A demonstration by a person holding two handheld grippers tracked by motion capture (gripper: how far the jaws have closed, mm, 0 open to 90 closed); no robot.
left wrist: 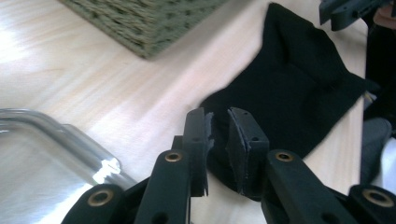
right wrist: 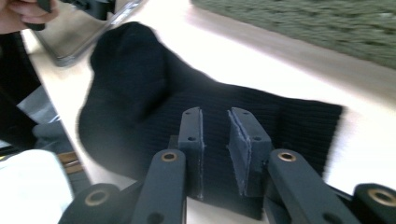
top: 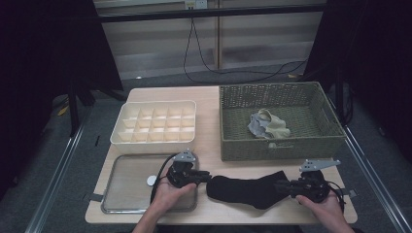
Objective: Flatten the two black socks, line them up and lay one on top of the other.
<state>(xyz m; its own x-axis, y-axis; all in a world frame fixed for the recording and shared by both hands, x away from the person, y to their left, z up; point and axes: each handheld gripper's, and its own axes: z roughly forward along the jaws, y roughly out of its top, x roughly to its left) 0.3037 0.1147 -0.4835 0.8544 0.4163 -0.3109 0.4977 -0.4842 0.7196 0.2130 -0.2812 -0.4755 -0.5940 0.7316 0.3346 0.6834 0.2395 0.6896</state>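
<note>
Black sock [top: 250, 190] flat near table's [top: 209, 109] front edge: soft, light, limp. Left gripper [top: 206, 177] at toe, right gripper [top: 281, 187] at cuff; jaws narrow, gaps empty. Pinch both ends.

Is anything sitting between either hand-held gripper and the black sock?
Nothing visible. The left hand-held gripper is at one end of the black sock, the right hand-held gripper at the other, with bare table around it.

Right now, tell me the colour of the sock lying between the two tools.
Black. The sock shows best in the right gripper view.
</note>
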